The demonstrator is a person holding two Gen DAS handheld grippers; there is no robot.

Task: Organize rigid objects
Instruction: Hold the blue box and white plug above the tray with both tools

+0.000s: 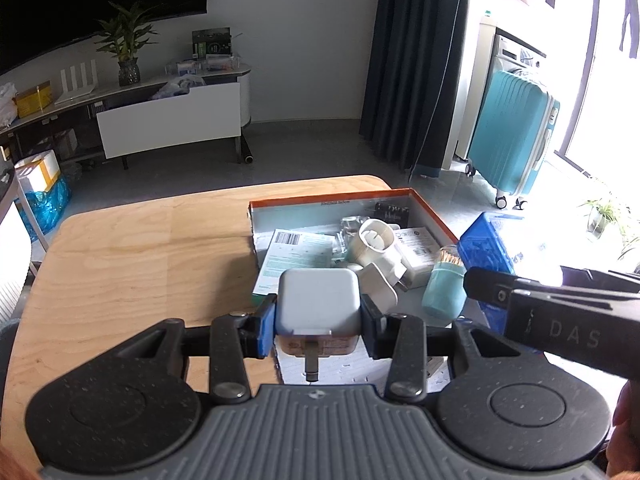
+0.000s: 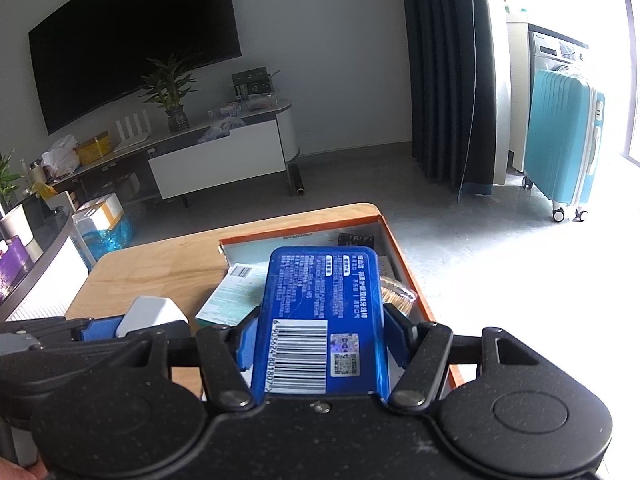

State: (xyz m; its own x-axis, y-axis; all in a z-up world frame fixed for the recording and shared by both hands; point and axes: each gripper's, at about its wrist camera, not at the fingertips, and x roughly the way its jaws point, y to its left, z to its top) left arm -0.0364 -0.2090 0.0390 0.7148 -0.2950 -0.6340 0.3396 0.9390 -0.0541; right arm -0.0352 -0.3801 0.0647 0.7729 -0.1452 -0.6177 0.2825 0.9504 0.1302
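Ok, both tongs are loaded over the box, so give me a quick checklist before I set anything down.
1. Left tongs clamped on the white charger: ok, pads on both sides.
2. Right tongs clamped on the blue box: ok, square between the pads.
3. Orange-rimmed box under both loads: ok.
4. Free floor in the box: not ok, crowded by the white plug adapter, the teal toothpick jar and the leaflet.
5. Toothpick jar stable: cannot tell, it looks tilted.
6. Gap between the two tongs: cannot tell, they overlap in both views.
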